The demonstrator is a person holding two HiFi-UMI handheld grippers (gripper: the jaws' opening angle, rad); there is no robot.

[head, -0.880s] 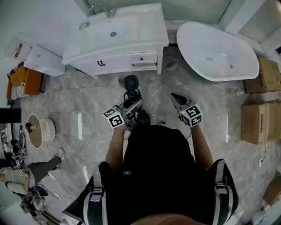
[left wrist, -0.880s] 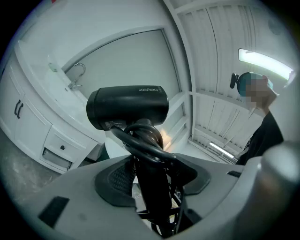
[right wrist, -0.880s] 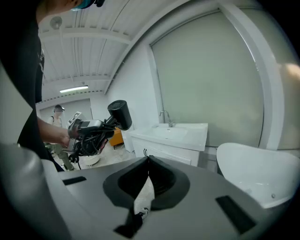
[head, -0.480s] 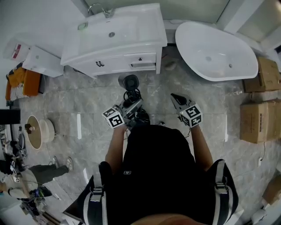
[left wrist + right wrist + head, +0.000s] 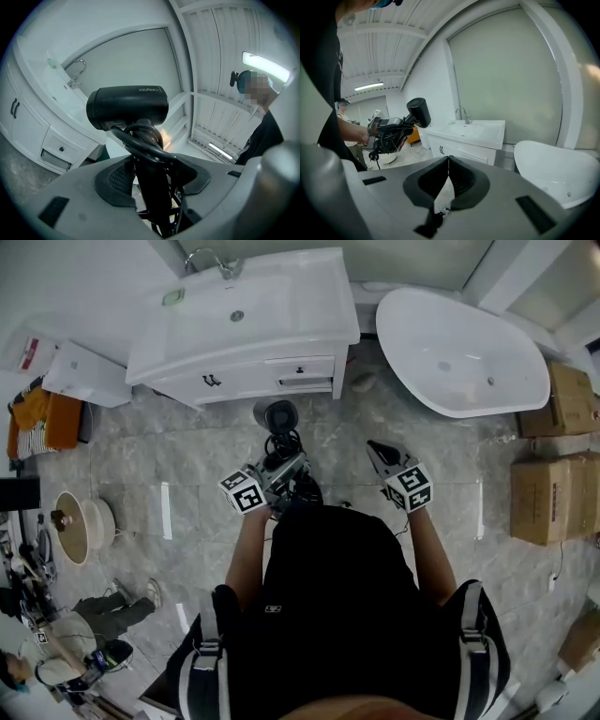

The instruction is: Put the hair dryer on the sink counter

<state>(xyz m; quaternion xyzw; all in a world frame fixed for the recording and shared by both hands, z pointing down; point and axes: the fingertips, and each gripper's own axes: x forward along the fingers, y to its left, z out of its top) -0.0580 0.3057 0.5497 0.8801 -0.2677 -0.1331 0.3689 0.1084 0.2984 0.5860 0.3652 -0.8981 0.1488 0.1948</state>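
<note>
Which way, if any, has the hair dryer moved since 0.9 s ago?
No. In the head view the hair dryer, in the left gripper, sits as far short of the sink cabinet as before.

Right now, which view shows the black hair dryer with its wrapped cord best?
Left gripper view: the black hair dryer sits close-up, handle clamped between the jaws. Right gripper view shows it small, side-on; head view only from above.
</note>
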